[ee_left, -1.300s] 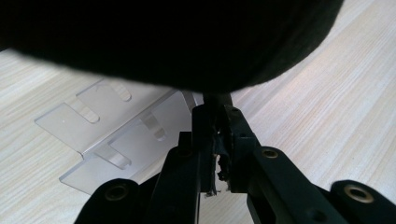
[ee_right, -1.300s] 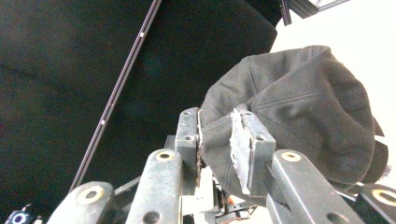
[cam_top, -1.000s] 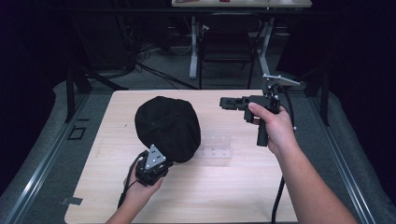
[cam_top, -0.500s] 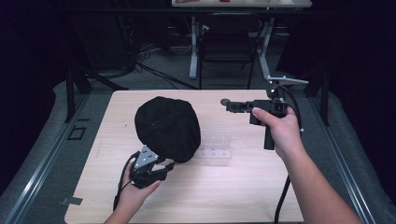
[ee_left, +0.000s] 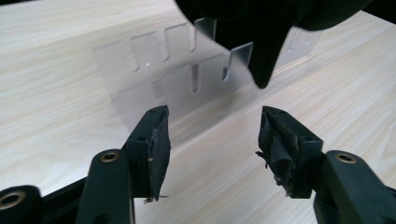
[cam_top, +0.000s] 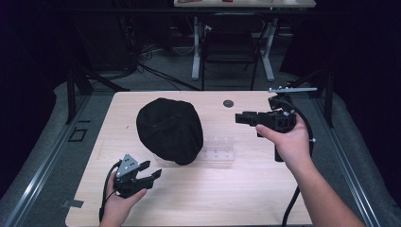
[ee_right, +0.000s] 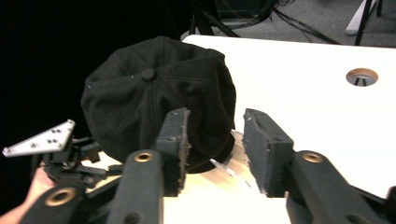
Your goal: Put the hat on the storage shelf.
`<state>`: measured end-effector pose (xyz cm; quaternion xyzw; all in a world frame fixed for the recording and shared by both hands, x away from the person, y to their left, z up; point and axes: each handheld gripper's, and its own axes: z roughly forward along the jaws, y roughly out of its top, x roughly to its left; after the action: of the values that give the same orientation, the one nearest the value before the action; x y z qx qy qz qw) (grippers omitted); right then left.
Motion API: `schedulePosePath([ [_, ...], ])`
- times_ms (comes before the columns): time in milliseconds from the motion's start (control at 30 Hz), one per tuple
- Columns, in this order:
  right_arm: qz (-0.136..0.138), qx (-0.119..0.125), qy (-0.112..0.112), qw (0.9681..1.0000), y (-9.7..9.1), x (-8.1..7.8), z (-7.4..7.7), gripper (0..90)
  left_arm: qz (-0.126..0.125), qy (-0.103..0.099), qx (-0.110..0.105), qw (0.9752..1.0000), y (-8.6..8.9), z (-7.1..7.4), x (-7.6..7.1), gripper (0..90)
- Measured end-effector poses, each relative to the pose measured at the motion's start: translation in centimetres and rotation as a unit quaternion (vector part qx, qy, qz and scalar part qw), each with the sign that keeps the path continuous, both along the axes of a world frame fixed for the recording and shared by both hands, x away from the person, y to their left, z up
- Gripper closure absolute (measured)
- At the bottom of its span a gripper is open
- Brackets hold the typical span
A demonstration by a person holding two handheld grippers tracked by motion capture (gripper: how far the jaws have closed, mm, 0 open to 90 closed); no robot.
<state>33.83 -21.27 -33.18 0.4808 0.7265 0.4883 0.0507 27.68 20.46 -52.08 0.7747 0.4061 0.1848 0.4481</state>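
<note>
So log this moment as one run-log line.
cap: on clear stand | left gripper: jaws just opened, empty, near cap | right gripper: jaws just opening, empty, apart from cap | table

The left gripper (ee_left: 212,140) had its jaws just opening, standing wide with nothing between them, only bare wooden table (ee_left: 56,93). Just ahead sat a clear slotted plastic stand (ee_left: 177,74), with the black cap (ee_left: 266,28) hanging over its far end.

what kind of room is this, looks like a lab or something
Probably a lab or recording studio: a bare wooden table under dark surroundings, loose cables on the floor behind it, and another desk's legs beyond. Only a black cap and clear rack sit out.
</note>
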Motion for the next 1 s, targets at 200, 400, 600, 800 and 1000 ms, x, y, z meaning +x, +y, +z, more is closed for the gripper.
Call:
schedulePosePath([
  [200, -0.008, -0.034, -0.03, 0.999, -0.6, -1.3, -1.9, 48.1, 0.016, 0.008, -0.011, 0.9998, 1.5, -0.8, -0.2, 40.4],
  [400, -0.022, -0.074, -0.046, 0.9959, -1.2, -2.6, -4.1, 43.1, 0.02, 0.025, -0.012, 0.9994, 1.8, -2.0, 0.1, 38.8],
  [600, -0.034, -0.118, -0.073, 0.9897, -1.6, -4.4, -6.2, 39.9, 0.02, 0.023, -0.011, 0.9995, 1.9, -2.3, 0.1, 38.2],
  [800, -0.042, -0.158, -0.09, 0.9824, -1.5, -6.0, -8.1, 39.2, 0.024, 0.023, -0.012, 0.9994, 2.1, -2.6, 0.0, 38.0],
  [1000, -0.048, -0.161, -0.085, 0.9822, -1.7, -7.1, -10.7, 39.3, 0.025, 0.025, -0.011, 0.9993, 2.3, -2.9, 0.1, 38.0],
])
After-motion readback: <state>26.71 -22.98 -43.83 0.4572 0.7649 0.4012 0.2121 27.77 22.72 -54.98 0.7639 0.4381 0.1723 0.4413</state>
